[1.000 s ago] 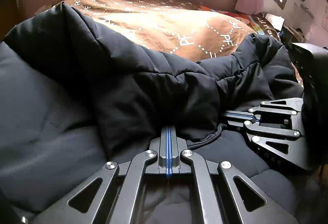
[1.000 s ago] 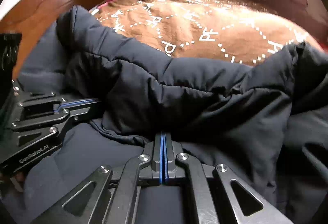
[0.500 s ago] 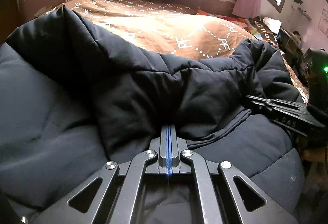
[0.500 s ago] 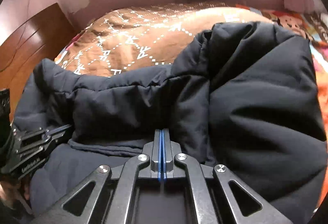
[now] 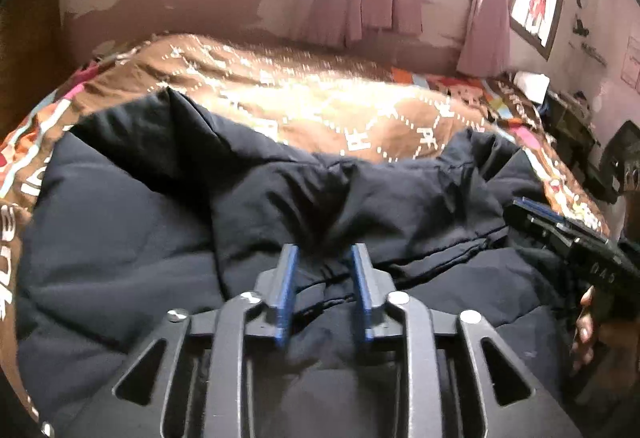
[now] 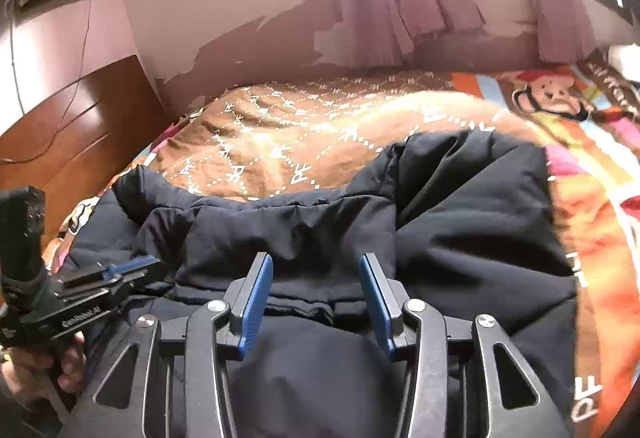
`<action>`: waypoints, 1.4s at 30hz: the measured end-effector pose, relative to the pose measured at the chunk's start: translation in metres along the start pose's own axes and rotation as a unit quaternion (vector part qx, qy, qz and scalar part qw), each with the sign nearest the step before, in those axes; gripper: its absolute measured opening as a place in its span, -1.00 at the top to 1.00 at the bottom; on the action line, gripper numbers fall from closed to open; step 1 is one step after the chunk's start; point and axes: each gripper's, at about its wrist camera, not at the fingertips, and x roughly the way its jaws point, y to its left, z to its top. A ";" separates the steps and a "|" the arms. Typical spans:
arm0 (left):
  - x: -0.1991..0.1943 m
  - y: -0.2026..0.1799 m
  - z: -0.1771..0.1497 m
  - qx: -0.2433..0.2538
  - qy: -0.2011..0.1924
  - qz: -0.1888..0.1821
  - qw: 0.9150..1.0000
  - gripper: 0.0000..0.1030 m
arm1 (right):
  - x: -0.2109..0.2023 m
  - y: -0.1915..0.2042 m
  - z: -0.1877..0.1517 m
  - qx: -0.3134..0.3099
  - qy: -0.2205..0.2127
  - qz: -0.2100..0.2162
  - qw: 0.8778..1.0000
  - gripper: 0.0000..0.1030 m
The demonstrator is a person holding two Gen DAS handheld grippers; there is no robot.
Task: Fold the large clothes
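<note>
The left gripper (image 5: 325, 258) has its blue-padded fingers spread a little apart with nothing between them, poised just over a folded edge of the black padded jacket (image 5: 120, 270), and the right gripper (image 6: 316, 270) stands wider open, likewise empty, above the same garment. The jacket lies bunched on a brown patterned blanket (image 6: 280, 125) that covers the bed. Beyond it, pink curtains (image 6: 404, 1) hang at a bright window against a wall with peeling paint (image 6: 260, 37).

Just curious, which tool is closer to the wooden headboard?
Left. The left tool sits on the coat at the side near the headboard; the right tool is farther along the coat.
</note>
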 end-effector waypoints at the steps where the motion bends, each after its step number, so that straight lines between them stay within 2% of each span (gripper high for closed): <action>1: -0.003 0.000 0.000 -0.003 -0.005 0.001 1.000 0.36 | -0.001 0.001 0.000 -0.002 0.000 -0.004 1.000 0.17; 2: -0.008 -0.001 0.000 -0.005 -0.012 0.006 1.000 0.27 | -0.005 0.000 0.000 -0.001 -0.002 -0.007 1.000 0.17; 4: -0.019 -0.002 0.000 -0.009 -0.026 0.013 1.000 -0.06 | -0.014 -0.004 -0.001 0.004 -0.006 -0.008 1.000 0.17; 5: -0.025 -0.003 0.000 -0.011 -0.034 0.012 0.999 -0.11 | -0.018 -0.005 -0.001 0.006 -0.007 -0.010 1.000 0.17; 6: -0.030 -0.003 0.001 -0.013 -0.039 0.012 0.999 -0.20 | -0.023 -0.005 0.001 0.008 -0.008 -0.011 1.000 0.09; 7: -0.037 -0.004 0.003 -0.014 -0.043 0.017 0.999 -0.30 | -0.027 -0.006 0.001 0.009 -0.010 -0.013 1.000 -0.09; 9: -0.049 -0.007 0.006 -0.019 -0.050 0.022 0.998 -0.37 | -0.041 -0.006 0.003 0.011 -0.026 -0.017 0.999 -0.28; 13: -0.074 -0.012 0.010 -0.025 -0.058 0.027 0.998 -0.57 | -0.070 -0.005 0.006 0.019 -0.039 -0.010 0.999 -0.53; 14: -0.081 -0.014 0.010 -0.022 -0.059 0.033 0.998 -0.67 | -0.077 -0.002 0.007 0.017 -0.044 -0.009 0.999 -0.56; 15: -0.090 -0.018 0.011 -0.018 -0.063 0.037 0.997 -0.78 | -0.083 0.001 0.008 0.015 -0.048 -0.007 0.999 -0.68; 16: -0.097 -0.019 0.011 -0.016 -0.070 0.038 0.997 -0.82 | -0.089 0.004 0.010 0.012 -0.051 -0.005 0.999 -0.83; 19: -0.127 -0.023 0.010 -0.015 -0.097 0.038 0.994 -0.97 | -0.109 0.015 0.012 -0.001 -0.064 -0.004 0.998 -0.96; 26: -0.187 -0.034 0.003 -0.005 -0.104 0.058 0.993 -0.97 | -0.163 0.049 0.017 -0.052 -0.078 -0.004 0.996 -1.00; 30: -0.223 -0.040 -0.003 -0.005 -0.125 0.059 0.990 -0.97 | -0.194 0.069 0.014 -0.091 -0.082 -0.003 0.992 -1.00; 37: -0.279 -0.062 -0.015 0.036 -0.155 0.065 0.985 -0.97 | -0.242 0.100 0.004 -0.122 -0.090 0.017 0.988 -1.00; 42: -0.308 -0.074 -0.030 0.051 -0.157 0.061 0.984 -0.97 | -0.275 0.118 -0.007 -0.145 -0.090 0.028 0.985 -1.00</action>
